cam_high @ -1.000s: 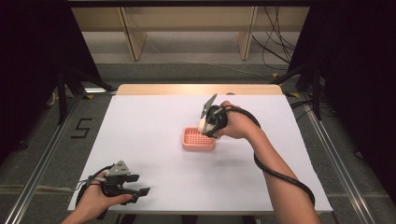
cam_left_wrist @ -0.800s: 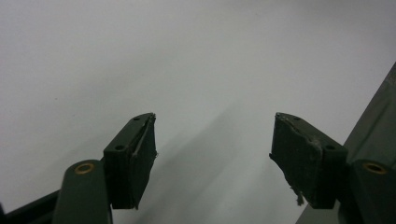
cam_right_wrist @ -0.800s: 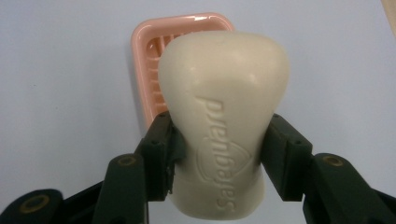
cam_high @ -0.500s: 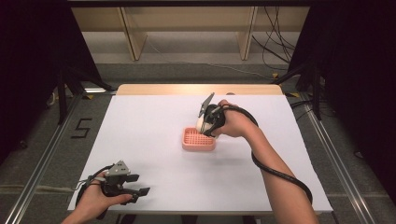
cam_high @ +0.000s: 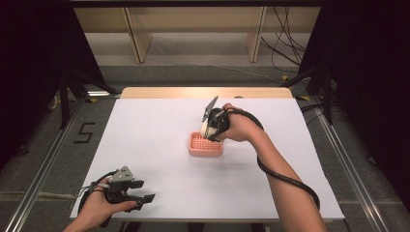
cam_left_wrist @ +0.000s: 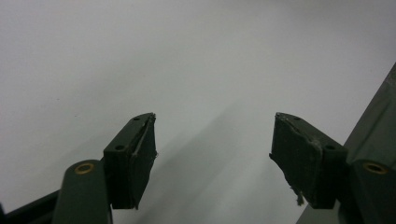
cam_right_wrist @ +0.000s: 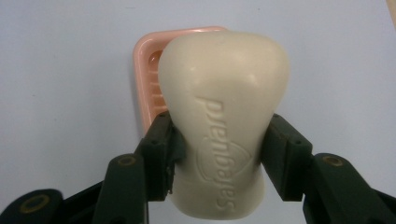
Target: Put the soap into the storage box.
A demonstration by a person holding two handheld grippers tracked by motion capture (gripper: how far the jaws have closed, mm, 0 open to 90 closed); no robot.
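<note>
Since a second ago we see little change: our right tool [cam_high: 211,126] has stayed over the far end of the pink soap dish [cam_high: 205,145], shifted only slightly, and our left tool [cam_high: 140,197] has kept its place at the near left of the worktop [cam_high: 159,121].

Our right tool grips a cream bar of soap [cam_right_wrist: 224,116], its two pads pressing the bar's narrower waist from either side. In the right gripper view the bar stands out past the jaws, its embossed lettering facing the camera, and covers most of the dish below it; only the dish's left rim and a few of its ridges peek out [cam_right_wrist: 149,79]. We cannot tell whether the bar touches the dish or hangs just above it. In the high view the soap shows as a pale patch [cam_high: 205,128] at the tool's tip, over the dish's far edge.

Our left tool rests low near the front edge, well apart from the dish, its jaws standing wide with nothing between them but bare white worktop [cam_left_wrist: 196,56].

A black cable [cam_high: 290,179] trails from the right tool along the forearm. Beyond the worktop's far edge stand wooden shelf legs [cam_high: 138,34] and loose cables on the floor [cam_high: 285,48]. Nothing lies between the soap and the dish.
</note>
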